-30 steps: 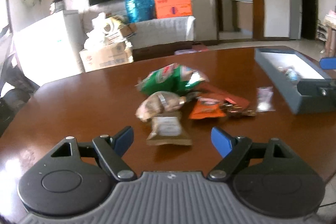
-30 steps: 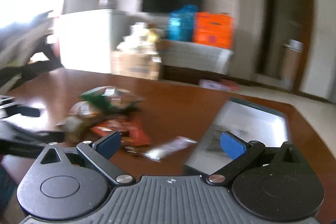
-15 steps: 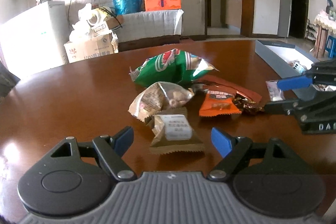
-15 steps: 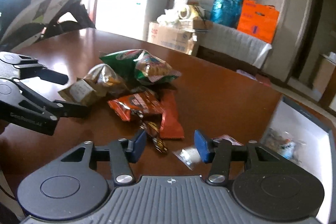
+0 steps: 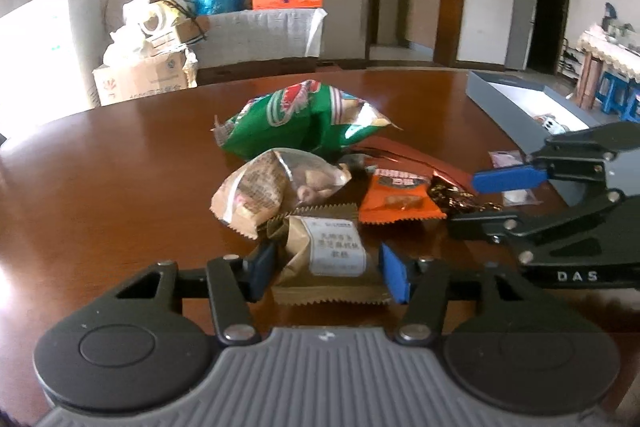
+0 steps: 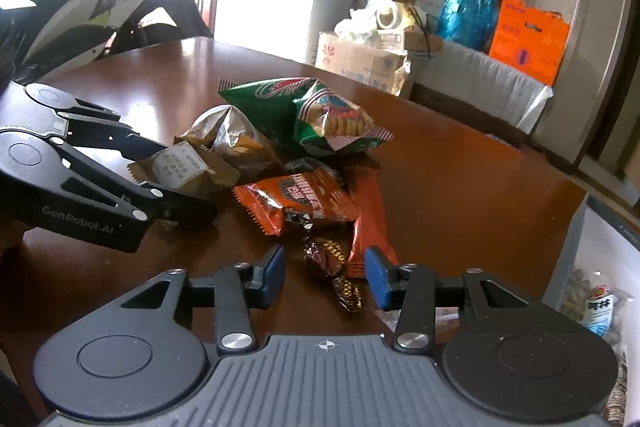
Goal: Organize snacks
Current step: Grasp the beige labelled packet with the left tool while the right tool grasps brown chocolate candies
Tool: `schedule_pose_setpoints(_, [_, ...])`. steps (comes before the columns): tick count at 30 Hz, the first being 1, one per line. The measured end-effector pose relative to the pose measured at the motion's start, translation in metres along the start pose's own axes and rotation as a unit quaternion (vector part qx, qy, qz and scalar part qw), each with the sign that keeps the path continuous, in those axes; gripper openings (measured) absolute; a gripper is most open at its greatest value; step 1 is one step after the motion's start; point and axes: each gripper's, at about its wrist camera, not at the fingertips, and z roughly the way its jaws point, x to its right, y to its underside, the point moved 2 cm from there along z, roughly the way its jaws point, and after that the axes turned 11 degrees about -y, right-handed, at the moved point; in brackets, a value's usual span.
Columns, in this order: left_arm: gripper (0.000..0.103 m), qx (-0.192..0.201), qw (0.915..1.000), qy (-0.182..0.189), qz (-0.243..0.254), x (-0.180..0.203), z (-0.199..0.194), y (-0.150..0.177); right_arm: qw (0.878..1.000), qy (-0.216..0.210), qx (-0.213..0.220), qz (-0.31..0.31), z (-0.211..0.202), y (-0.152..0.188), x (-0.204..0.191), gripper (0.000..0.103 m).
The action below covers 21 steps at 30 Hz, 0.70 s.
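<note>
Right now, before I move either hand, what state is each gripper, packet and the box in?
left gripper: closing, brown labelled packet between the pads
right gripper: closing, dark foil candy between the pads
green chip bag: sealed, lying on the table
orange packet: sealed, lying flat
grey box: open, a packet inside

Left claw (image 5: 326,273) and right claw (image 6: 326,277) are both closing.

Snack packets heaped mid-tabletop (image 5: 120,163): a crumpled green bag (image 5: 304,123) farthest back, a clear nut bag (image 5: 272,187), an orange packet (image 5: 400,199), a brown labelled pouch (image 5: 328,259) lying flat nearest the near edge.
</note>
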Motion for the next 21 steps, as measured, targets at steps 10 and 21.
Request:
schedule_pose_setpoints(10, [0.053, -0.002, 0.9999, 0.005, -0.012, 0.0003, 0.0063, -0.0017, 1.0, -0.014, 0.006, 0.018, 0.0036, 0.0015, -0.0011, 0.042])
schedule_pose_setpoints(21, [0.049, 0.0, 1.0, 0.003, -0.002, 0.0023, 0.0039, 0.0031, 0.999, -0.031, -0.004, 0.01, -0.0036, 0.0005, -0.0061, 0.039])
